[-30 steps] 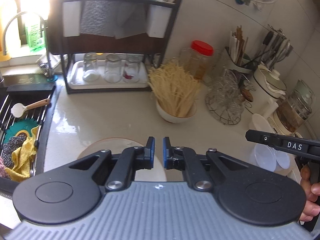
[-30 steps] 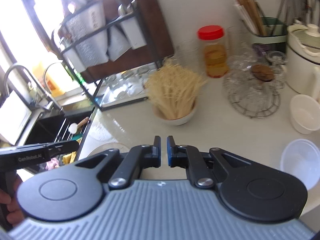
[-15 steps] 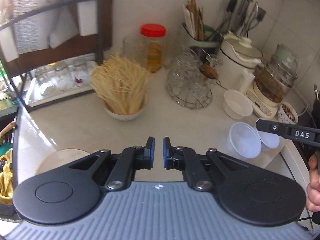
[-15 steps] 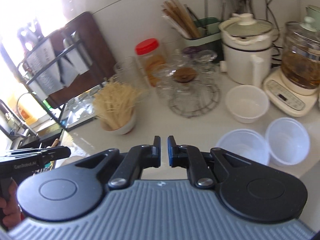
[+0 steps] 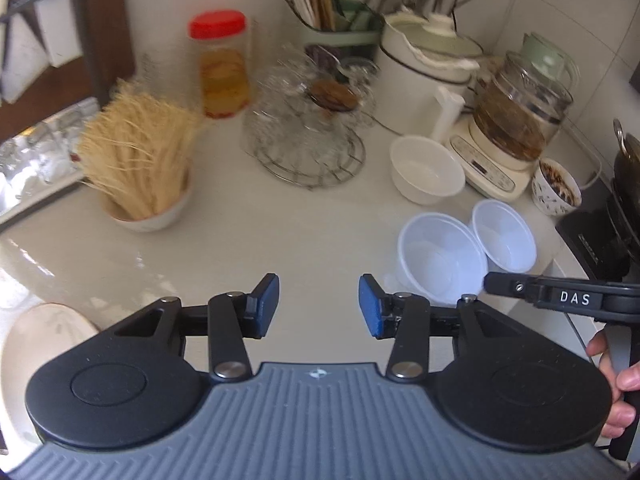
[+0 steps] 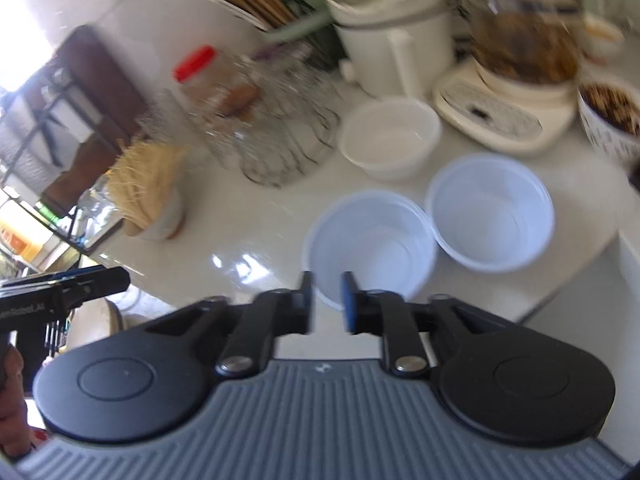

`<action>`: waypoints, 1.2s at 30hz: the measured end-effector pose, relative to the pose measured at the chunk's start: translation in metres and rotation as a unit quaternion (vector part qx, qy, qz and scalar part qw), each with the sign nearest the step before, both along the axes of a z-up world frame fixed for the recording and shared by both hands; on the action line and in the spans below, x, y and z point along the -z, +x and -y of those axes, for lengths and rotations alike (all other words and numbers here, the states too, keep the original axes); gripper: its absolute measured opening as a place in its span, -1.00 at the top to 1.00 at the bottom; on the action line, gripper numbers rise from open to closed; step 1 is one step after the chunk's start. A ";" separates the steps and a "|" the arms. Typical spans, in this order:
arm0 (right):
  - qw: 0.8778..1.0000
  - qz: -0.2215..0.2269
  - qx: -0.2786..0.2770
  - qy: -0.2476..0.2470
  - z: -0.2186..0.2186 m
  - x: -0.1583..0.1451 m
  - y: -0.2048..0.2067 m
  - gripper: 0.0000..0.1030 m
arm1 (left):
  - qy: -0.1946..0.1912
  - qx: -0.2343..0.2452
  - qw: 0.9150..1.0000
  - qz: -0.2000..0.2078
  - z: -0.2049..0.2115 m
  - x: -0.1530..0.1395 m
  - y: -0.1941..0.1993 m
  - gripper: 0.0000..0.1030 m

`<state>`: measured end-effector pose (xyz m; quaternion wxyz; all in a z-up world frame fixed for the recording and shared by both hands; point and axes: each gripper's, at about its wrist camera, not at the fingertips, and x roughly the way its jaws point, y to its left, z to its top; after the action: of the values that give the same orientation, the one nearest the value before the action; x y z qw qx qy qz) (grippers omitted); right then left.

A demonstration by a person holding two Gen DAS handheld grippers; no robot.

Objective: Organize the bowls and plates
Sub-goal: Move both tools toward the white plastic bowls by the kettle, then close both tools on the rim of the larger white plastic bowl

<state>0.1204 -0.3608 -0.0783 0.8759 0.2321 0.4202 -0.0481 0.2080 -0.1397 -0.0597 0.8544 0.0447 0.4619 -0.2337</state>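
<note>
Now, from the left wrist view, the left tongs (image 5: pixel 319 305) stand spread with nothing between them, their jaws having just been opening above the pale glossy worktop (image 5: pixel 240 240). Two translucent white plastic bowls sit side by side at the worktop's right edge: the nearer plastic bowl (image 5: pixel 442 258) and, touching it on the far side, the second plastic bowl (image 5: pixel 503 236). Behind them stands a white ceramic bowl (image 5: pixel 427 170), and a cream plate (image 5: pixel 44 344) lies at the worktop's near left edge.

From the right wrist view, which is blurred, the right tongs (image 6: pixel 327 302) are parted a little and empty, jaws having just been opening, lined up on the near rim of the nearer plastic bowl (image 6: pixel 372 246); the second plastic bowl (image 6: pixel 491 211) sits just beside it.

The risk, as I judge it: these bowls look light and thin, close to the worktop's edge, so a narrow opening or a hasty approach could shove the rim and slide one off.
</note>
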 end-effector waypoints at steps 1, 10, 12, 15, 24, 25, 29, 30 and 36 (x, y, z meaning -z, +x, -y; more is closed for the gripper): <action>1.000 -0.002 0.006 0.011 0.005 0.004 -0.003 0.13 | -0.003 0.003 1.000 -0.007 0.005 0.004 0.002 0.03; 0.996 -0.042 0.053 0.059 0.038 0.041 -0.007 0.06 | -0.039 0.012 0.997 -0.066 0.051 0.051 0.033 0.03; 0.994 -0.045 0.071 0.074 0.047 0.048 -0.005 0.06 | -0.042 0.020 0.996 -0.076 0.062 0.060 0.040 0.04; 0.992 -0.045 0.085 0.085 0.058 0.056 -0.001 0.07 | -0.042 0.034 0.995 -0.088 0.079 0.073 0.048 0.06; 0.987 -0.063 0.082 0.126 0.075 0.075 0.011 0.33 | -0.030 0.019 0.993 -0.116 0.111 0.105 0.056 0.58; 0.987 -0.063 0.080 0.127 0.075 0.075 0.012 0.38 | -0.035 0.014 0.992 -0.119 0.110 0.107 0.056 0.60; 0.988 -0.060 0.066 0.127 0.074 0.074 0.015 0.52 | -0.048 0.005 0.991 -0.124 0.109 0.109 0.058 0.75; 0.988 -0.061 0.064 0.129 0.073 0.075 0.017 0.55 | -0.049 0.004 0.991 -0.123 0.109 0.109 0.058 0.76; 0.988 -0.057 0.053 0.132 0.073 0.077 0.021 0.70 | -0.052 0.002 0.992 -0.118 0.108 0.107 0.055 0.79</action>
<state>0.1419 -0.4337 -0.1557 0.8083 0.3648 0.4593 -0.0519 0.2633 -0.2472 -0.1663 0.7945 -0.0269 0.5465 -0.2633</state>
